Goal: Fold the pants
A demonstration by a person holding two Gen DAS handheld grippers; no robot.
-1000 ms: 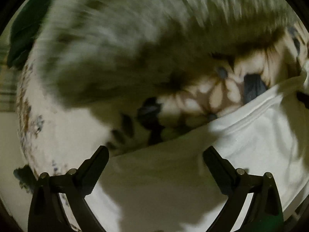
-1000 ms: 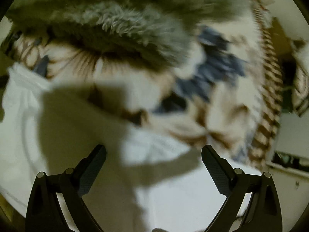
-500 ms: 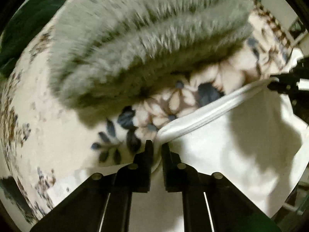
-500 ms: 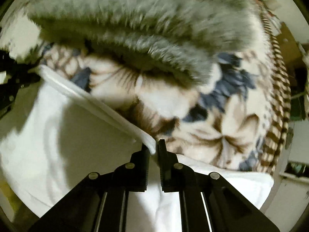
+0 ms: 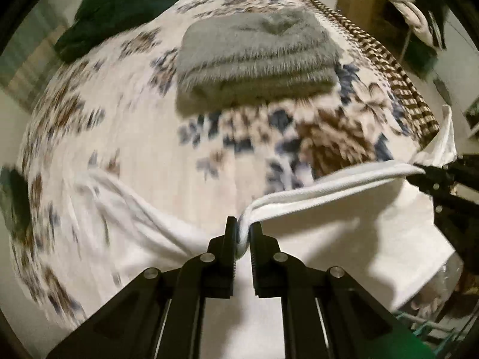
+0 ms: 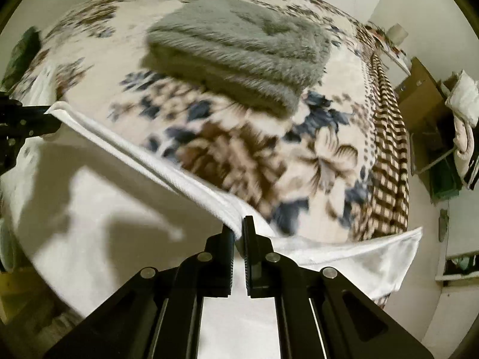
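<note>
Now the left gripper, wide open a second ago, is clamped on the ribbed waistband of the white cotton pants, and it has lifted that edge off the floral bedspread. To its right, the right gripper has closed the same way on the other end of the band, so the hem hangs taut between them above the bed, short of the folded grey fluffy blanket. With both corners held and raised, the pants look ready to be carried over for a first fold.
</note>
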